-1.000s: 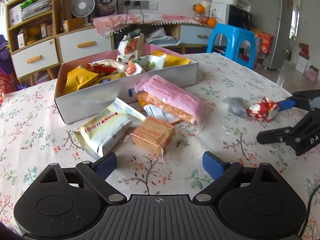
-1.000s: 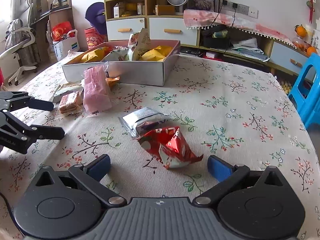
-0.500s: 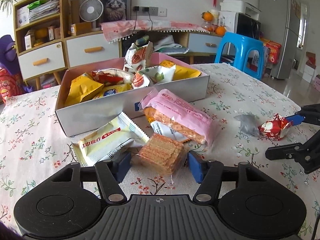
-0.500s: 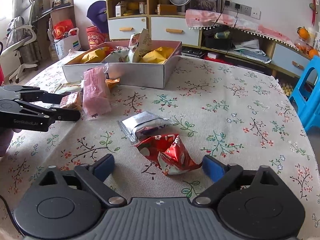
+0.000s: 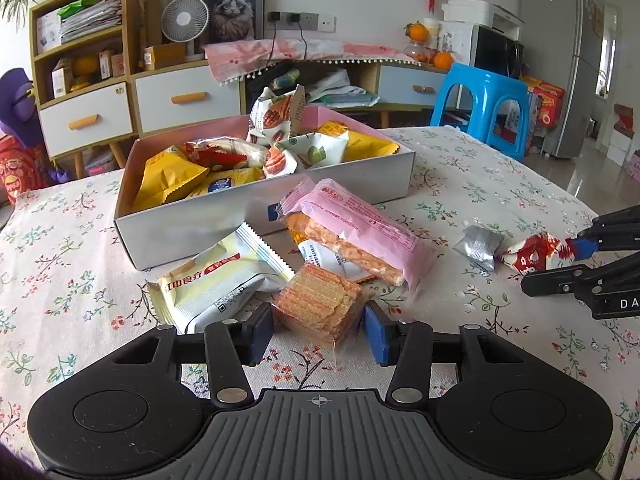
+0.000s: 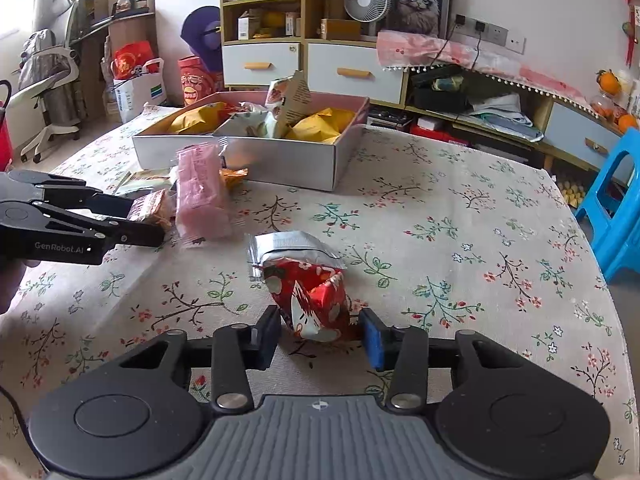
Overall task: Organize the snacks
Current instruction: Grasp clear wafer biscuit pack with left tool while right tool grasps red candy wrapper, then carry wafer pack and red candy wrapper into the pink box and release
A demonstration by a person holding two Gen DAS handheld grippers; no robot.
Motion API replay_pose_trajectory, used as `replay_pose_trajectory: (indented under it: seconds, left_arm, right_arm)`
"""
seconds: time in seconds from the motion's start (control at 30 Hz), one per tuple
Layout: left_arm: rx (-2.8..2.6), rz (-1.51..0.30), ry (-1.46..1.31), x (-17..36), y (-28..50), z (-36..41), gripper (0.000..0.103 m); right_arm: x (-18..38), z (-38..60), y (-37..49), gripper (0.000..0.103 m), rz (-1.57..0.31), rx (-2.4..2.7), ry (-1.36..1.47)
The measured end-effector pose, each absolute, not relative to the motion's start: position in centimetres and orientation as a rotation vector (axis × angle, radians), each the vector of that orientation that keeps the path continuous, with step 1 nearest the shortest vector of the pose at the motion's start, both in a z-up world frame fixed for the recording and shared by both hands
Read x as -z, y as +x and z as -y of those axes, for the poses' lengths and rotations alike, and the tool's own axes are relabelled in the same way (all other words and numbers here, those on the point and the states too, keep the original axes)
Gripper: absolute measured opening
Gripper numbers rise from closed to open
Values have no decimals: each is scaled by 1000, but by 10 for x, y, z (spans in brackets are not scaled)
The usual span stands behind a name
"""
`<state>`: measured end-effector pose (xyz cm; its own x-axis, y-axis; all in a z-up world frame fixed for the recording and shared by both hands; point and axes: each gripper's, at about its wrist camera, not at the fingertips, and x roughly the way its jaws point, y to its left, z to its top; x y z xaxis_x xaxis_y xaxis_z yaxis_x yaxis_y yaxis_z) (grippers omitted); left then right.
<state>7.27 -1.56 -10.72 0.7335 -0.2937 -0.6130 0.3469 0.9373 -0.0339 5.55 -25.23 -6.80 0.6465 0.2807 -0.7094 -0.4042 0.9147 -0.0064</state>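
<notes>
My left gripper is shut on a clear-wrapped orange wafer pack on the floral tablecloth; it also shows in the right wrist view. My right gripper is shut on a red snack packet, seen from the left wrist view too. A silver packet lies just beyond it. A white box full of snacks stands behind. A pink biscuit pack and a cream packet lie in front of the box.
The round table has a flowered cloth. A blue plastic stool stands past its right edge. Drawers and shelves line the far wall. An office chair stands at the far left.
Both grippers moved forward and closed: the left onto the wafer pack, the right onto the red packet. Both were wide open a second ago.
</notes>
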Motion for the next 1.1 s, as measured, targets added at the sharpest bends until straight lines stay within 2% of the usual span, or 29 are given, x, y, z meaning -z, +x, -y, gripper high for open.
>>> replay_pose_trajectory:
  seconds: [0.1,0.13,0.63,1.1]
  left_arm:
    - [353,-654,76,104,71,14,46]
    - [353,-651,74,103,71,13,46]
    - [349,-630,16,79,72,2,46]
    - [247,-620,-35,58,104,-19,46]
  right_arm:
    - [67,251,55,24,-777,-398,-175]
    - [67,251,54,19,-776,-401,-176]
    - [38,242,50,17,-718,-435,-127]
    - [13,213,91,17,-661,-424,-78]
